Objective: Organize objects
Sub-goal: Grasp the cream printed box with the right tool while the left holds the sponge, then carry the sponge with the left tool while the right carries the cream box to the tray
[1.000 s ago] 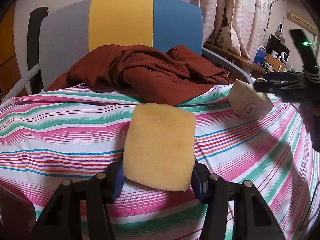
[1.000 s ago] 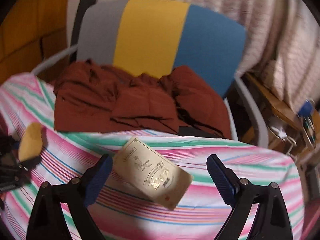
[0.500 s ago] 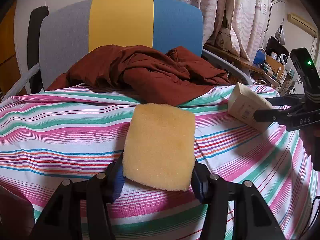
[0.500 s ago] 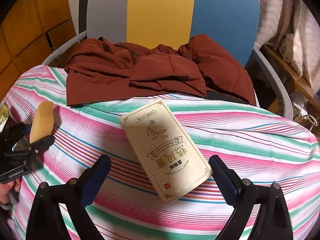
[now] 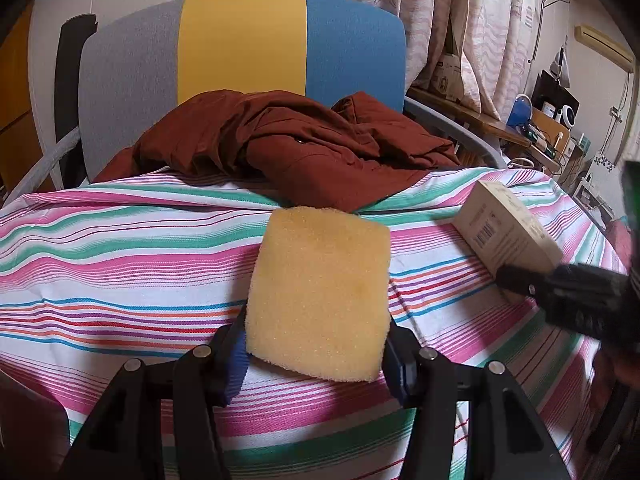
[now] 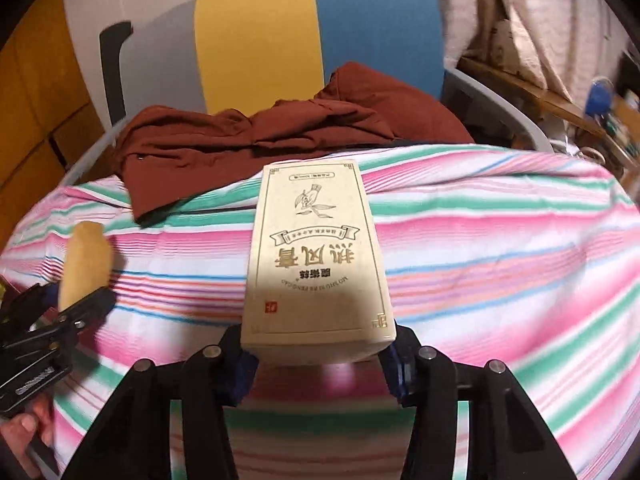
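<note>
Over the striped cloth (image 5: 120,256) I hold the sponge (image 5: 320,296) clamped in my left gripper (image 5: 316,356) and the box (image 6: 316,256) clamped in my right gripper (image 6: 320,364), so next I judge each needs carrying to its place.

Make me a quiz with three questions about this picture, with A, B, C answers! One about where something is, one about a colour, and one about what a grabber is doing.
1. Where is the brown-red jacket?
A. Heaped at the far edge of the striped cloth, before the chair
B. Hanging on the curtain
C. Under the box

2. What colour is the sponge?
A. Green
B. Yellow
C. Black

3. What is the right gripper doing?
A. Wide open, holding nothing
B. Squeezing the sponge
C. Closed on the cream box

Answers: 1 A, the jacket lies crumpled there. 2 B, it shows yellow between the left gripper pads. 3 C, both pads press the box's near end.
</note>
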### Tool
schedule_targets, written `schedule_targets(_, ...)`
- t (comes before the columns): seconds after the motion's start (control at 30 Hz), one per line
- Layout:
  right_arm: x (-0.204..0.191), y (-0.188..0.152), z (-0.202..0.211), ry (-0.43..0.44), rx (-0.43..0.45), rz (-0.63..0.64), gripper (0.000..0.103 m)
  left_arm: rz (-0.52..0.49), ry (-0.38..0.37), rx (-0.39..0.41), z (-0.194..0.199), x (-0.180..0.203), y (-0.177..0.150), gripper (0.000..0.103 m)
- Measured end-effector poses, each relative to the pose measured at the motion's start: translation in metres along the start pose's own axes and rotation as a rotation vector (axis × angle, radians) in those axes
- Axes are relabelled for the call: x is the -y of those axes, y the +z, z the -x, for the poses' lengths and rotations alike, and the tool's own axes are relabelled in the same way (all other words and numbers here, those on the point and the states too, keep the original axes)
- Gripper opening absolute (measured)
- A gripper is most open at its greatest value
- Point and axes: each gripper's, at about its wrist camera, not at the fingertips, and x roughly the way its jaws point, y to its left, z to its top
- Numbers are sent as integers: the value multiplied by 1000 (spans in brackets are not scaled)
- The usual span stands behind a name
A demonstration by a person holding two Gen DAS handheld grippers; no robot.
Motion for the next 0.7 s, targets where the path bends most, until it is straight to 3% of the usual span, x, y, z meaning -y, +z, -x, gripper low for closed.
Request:
schedule_targets(0.2, -11, -25, 31, 22, 57, -89, 51, -4, 4, -2, -1, 1, 0, 56)
schedule_targets(0.37, -8, -57, 52, 4, 49, -195, 51, -5, 4, -7, -1, 1, 0, 56)
schedule_targets(0.5, -14, -80, 69, -41, 19, -200, 54, -18, 17, -11, 0, 4, 0, 56)
schedule_targets(0.53, -16, -83, 71, -26, 14, -190, 59, -18, 16, -11, 1, 4, -1, 56)
schedule_targets(0.57, -17, -84, 73, -20, 15, -180, 78, -17, 15, -11, 1, 3, 0, 56)
schedule_targets(0.63, -20, -82, 78, -35, 23, -155, 96, -17, 14, -12, 1, 3, 0, 56)
schedule_targets(0.7, -20, -77, 82, -45, 59, -148, 96, -19, 17, -12, 1, 3, 0, 56)
